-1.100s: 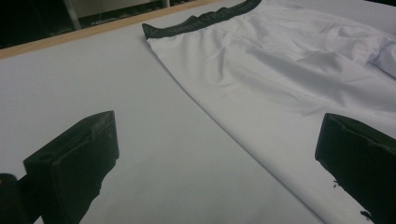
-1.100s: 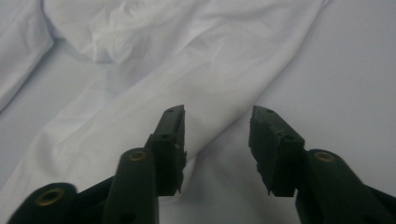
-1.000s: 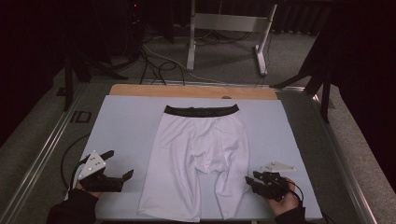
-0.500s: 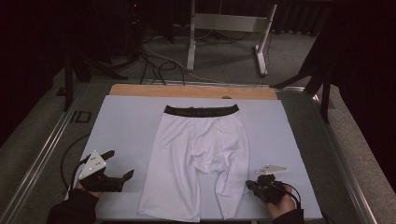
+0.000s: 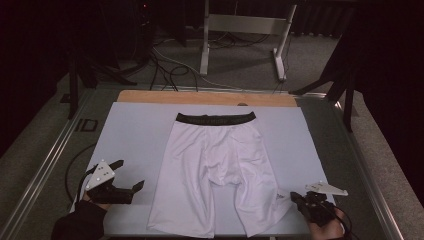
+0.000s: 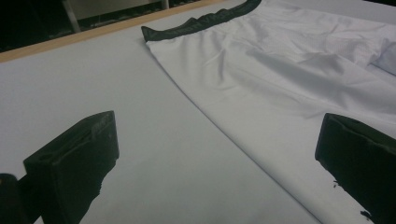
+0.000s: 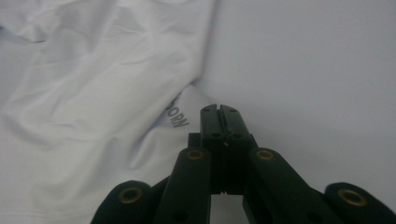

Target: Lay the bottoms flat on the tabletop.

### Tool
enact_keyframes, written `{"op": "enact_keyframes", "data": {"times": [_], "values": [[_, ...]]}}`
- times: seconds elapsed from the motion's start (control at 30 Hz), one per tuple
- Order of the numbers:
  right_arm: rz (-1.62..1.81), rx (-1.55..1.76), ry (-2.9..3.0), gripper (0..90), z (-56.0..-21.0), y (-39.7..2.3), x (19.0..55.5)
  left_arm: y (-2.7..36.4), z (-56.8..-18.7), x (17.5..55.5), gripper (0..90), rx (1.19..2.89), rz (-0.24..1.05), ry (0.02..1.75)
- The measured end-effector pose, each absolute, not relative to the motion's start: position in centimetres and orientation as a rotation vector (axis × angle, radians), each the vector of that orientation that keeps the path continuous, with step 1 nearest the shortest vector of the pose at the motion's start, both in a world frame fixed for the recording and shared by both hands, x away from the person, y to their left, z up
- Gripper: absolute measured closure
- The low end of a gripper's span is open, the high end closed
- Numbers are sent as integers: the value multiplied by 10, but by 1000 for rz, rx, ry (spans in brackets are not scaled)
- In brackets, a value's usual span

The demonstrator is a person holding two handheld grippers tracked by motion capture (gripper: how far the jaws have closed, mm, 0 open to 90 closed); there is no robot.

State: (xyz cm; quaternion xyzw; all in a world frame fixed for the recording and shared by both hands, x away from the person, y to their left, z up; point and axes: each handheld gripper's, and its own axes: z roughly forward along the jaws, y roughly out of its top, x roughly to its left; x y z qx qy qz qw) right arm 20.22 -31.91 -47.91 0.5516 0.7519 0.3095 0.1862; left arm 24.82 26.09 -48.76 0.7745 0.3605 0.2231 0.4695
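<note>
Two hand-held grippers at the near edge of a table, a pair of white shorts [image 5: 215, 170] between them.

Far left: dull metal table frame [image 5: 55, 155], straight-railed. Inside it, a smooth, pale matte sheet [image 5: 135, 135], rectangular, with a strip of bare wood [image 5: 150, 96] along its far side.

Near left: left gripper [image 5: 131, 173], black and angular, with a pale three-cornered plate [image 5: 100, 173] on top. Rests low over the sheet, just beside the shorts' left leg and apart from it. Jaws spread wide, blocky pads far apart, nothing between them but bare sheet and the cloth's straight side edge.

Centre: shorts laid flat on the sheet, waist away from the person, legs toward the near edge. Thin, slightly glossy knit, softly creased around the crotch. Black elastic waistband [image 5: 215, 119] with faint lettering, straight across the top.

Near right: right gripper [image 5: 292, 196], black, hinged links with brass-coloured pins, a plate [image 5: 327, 188] of its own. Jaws pressed fully together, pinching the outer hem corner of the right leg, which stretches out to a point at the tips. Grey printed letters [image 7: 177, 114] on the cloth just beside the closed tips.
</note>
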Motion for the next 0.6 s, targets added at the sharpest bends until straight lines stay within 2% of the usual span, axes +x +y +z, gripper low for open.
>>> {"op": "enact_keyframes", "data": {"times": [0.27, 0.6], "values": [[821, 1658, 2022, 900, -480, -348, 191, 259, -487, 251, 4, 1903, 545, 874], [754, 1758, 1994, 900, -486, -356, 184, 259, -487, 252, 4, 1900, 543, 874]]}}
